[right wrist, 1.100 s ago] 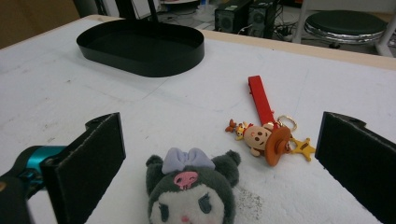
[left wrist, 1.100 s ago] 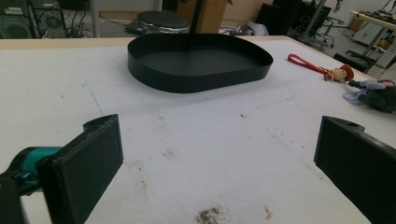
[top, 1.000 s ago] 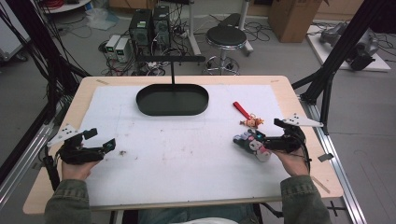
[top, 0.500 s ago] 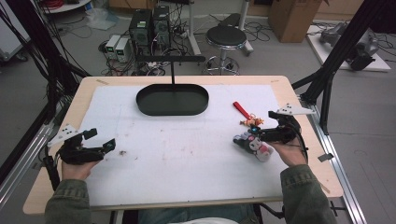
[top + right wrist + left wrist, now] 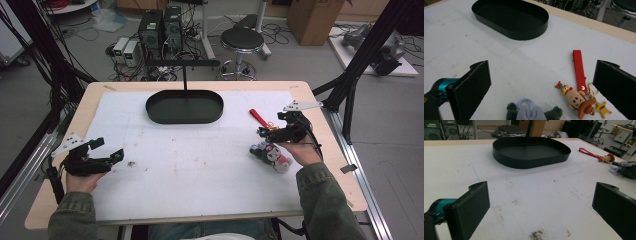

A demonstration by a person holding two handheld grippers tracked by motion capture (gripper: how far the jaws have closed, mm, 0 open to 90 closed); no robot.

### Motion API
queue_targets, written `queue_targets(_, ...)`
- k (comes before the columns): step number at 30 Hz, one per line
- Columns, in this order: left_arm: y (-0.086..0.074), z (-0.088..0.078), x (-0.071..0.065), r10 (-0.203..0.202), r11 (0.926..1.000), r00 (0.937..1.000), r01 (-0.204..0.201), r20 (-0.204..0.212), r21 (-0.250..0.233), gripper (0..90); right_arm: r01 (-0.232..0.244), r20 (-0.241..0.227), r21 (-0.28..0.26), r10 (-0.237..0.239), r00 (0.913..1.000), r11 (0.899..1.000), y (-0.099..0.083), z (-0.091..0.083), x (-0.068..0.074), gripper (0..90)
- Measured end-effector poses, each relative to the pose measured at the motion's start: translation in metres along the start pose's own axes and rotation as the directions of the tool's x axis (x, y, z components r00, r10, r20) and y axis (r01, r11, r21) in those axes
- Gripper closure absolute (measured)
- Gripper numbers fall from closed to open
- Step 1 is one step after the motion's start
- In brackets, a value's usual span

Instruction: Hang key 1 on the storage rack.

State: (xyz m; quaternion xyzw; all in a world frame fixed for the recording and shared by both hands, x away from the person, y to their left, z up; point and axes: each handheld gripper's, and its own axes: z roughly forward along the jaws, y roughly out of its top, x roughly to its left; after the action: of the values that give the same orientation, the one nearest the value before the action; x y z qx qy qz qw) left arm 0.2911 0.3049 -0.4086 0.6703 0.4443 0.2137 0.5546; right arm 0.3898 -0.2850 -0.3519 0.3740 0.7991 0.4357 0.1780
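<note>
Between right claw (image 5: 541, 82) jaws, keychain (image 5: 576, 93), red strap (image 5: 579, 68) pointing away

The oval tray (image 5: 529, 33) is matt black, probably thin metal. The table cover (image 5: 200, 165) is white, matt and stained. The plush toy (image 5: 532, 112) is fuzzy grey cloth. The cowboy keychain (image 5: 576, 98) looks smooth rubbery plastic; its strap (image 5: 579, 67) is matt red.

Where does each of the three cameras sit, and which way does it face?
High view: above the person's side, facing forward and down on the table; both forearms, left gripper, right gripper.
Left gripper view: low, between open jaws, facing the black tray.
Right gripper view: between open jaws, over the cowboy keychain and plush toy.
All share the tray.
</note>
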Motion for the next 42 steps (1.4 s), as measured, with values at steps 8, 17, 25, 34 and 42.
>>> queue_targets(8,0.000,0.000,0.000,-0.002,1.0000,1.0000,0.002,0.000,-0.002,1.8,0.011,-0.015,0.049,-0.010,0.9998,0.999,0.017,0.012,-0.006,0.6)
queue_targets(17,0.000,0.000,0.000,0.000,1.0000,1.0000,0.000,0.000,0.000,1.7,0.024,-0.016,0.115,-0.022,0.9996,0.993,0.032,0.031,-0.011,0.6)
queue_targets(25,-0.001,0.000,-0.001,0.002,1.0000,1.0000,-0.002,0.003,0.005,1.8,0.007,-0.022,0.166,-0.003,0.9998,0.986,0.040,0.044,-0.021,0.6)
queue_targets(34,-0.001,0.000,-0.001,0.000,1.0000,1.0000,0.000,0.002,0.000,1.8,-0.011,0.021,0.306,0.005,0.9998,0.952,0.036,0.071,-0.039,0.6)
queue_targets(42,0.000,-0.001,0.001,-0.002,1.0000,1.0000,0.002,0.000,-0.006,1.8,-0.038,0.062,0.368,0.017,0.9980,0.929,0.039,0.089,-0.054,0.7)
